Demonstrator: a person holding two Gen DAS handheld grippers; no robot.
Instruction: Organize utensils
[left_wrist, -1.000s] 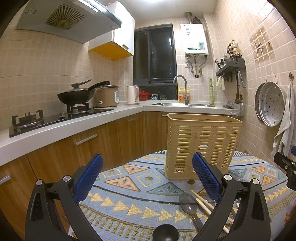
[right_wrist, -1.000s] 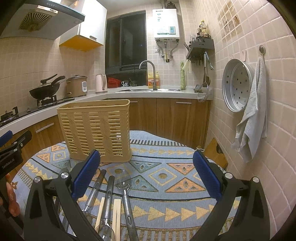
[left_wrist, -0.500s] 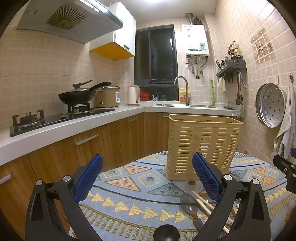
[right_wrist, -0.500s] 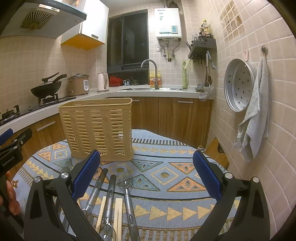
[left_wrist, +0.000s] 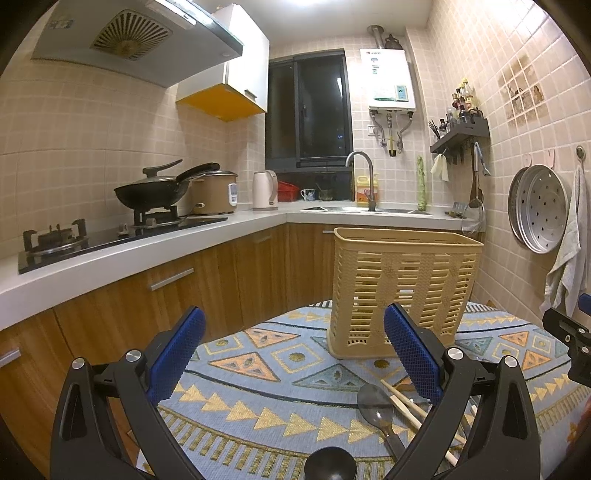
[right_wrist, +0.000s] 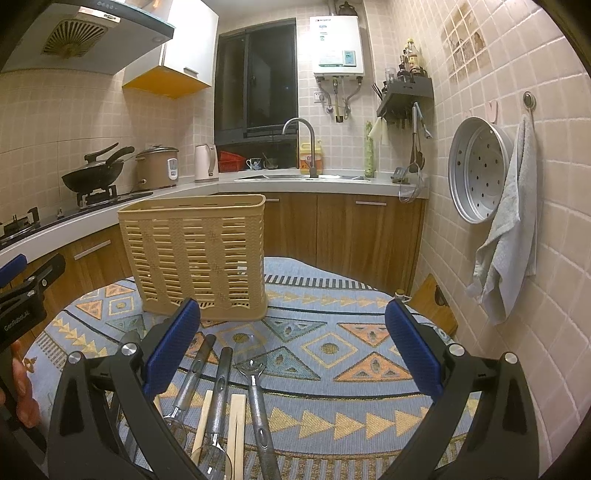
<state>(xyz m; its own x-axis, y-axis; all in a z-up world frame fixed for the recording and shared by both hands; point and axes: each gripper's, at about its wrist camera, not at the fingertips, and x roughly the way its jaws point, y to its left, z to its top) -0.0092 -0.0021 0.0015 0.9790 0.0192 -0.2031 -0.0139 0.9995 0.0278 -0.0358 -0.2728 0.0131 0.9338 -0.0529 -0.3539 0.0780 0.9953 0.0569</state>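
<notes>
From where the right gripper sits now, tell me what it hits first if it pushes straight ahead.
Probably the patterned tablecloth just right of the beige basket. The right gripper is open and empty, and the basket stands left of its centre line, though depth is hard to judge.

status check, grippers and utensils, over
Left gripper open, empty. Right gripper open, empty. Utensils loose on the cloth, basket upright behind them. Nothing blocking.

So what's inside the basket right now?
Through the slats the basket looks mostly empty; a faint pale stick-like shape shows low inside, too unclear to name. Its floor is hidden. The utensils lie on the cloth.
</notes>
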